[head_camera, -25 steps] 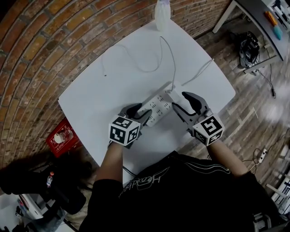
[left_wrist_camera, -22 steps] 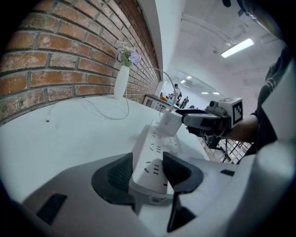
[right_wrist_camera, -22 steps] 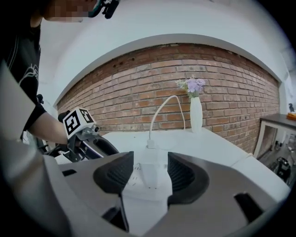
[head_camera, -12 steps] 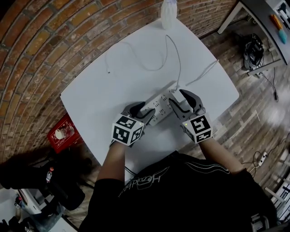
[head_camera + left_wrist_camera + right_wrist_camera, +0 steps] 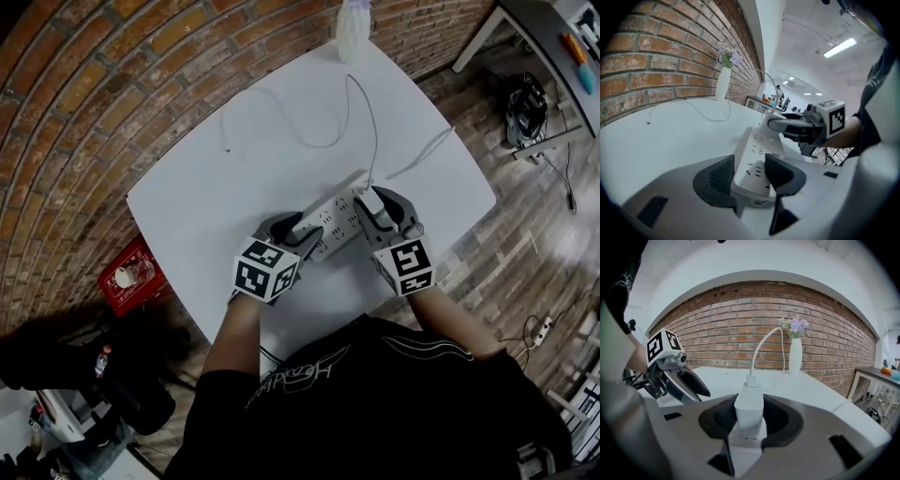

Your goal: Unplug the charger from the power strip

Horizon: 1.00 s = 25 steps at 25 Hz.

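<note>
Nearest the person, on the white surface (image 5: 206,202), the left claw (image 5: 751,165) clamps the near end of the power strip (image 5: 330,217). Just beyond, the right claw (image 5: 750,414) is closing on the white charger (image 5: 749,401), which stands plugged in at the strip's far end, pads against its sides. Its cable (image 5: 761,345) arcs away toward a vase (image 5: 795,357) by the brick wall (image 5: 717,333).

Clear passage exists over the bare table (image 5: 197,197) on the wall side of the power strip (image 5: 333,217). The far half is obstructed by the looped charger cable (image 5: 753,361), which rises straight from the charger (image 5: 749,404), by the strip's cord (image 5: 419,154) on the right, and by the vase (image 5: 352,23) at the far edge. The left gripper (image 5: 751,171), clamped across the strip's near end, blocks that end.
</note>
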Each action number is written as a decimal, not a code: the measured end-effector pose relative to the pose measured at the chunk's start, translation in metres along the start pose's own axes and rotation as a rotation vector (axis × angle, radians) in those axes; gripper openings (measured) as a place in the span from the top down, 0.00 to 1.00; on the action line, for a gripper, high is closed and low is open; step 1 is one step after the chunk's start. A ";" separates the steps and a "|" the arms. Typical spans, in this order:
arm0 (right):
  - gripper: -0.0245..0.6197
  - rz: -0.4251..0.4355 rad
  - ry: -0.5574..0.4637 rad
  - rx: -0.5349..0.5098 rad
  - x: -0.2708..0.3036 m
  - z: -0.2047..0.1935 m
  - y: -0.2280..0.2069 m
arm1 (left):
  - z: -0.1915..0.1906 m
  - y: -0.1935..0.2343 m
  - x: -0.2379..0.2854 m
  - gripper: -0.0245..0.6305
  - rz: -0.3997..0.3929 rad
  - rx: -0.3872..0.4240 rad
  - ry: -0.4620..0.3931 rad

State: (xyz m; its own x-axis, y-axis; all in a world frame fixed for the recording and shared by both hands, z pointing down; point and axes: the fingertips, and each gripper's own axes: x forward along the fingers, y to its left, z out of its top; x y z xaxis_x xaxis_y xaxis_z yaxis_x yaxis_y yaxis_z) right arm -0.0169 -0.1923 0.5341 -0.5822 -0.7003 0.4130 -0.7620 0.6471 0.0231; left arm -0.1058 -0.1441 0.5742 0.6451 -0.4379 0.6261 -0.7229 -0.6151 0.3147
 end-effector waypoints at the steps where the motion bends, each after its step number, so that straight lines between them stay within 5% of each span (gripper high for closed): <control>1: 0.77 -0.004 0.001 0.005 0.000 0.000 0.000 | 0.000 0.000 0.000 0.65 -0.001 -0.002 0.000; 9: 0.77 -0.049 0.023 -0.021 0.000 0.000 -0.001 | 0.000 0.000 0.001 0.65 0.009 -0.005 0.000; 16: 0.77 -0.001 0.026 0.048 0.000 -0.002 -0.003 | -0.002 0.001 0.000 0.65 -0.004 -0.015 0.016; 25: 0.77 -0.036 0.047 -0.012 0.001 0.000 0.000 | -0.001 0.000 0.002 0.65 -0.002 -0.007 0.031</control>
State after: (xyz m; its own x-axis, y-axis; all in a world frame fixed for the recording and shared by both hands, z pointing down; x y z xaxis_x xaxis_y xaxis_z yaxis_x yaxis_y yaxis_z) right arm -0.0176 -0.1927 0.5339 -0.5404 -0.7085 0.4538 -0.7786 0.6255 0.0494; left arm -0.1055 -0.1443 0.5760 0.6385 -0.4160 0.6475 -0.7234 -0.6115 0.3205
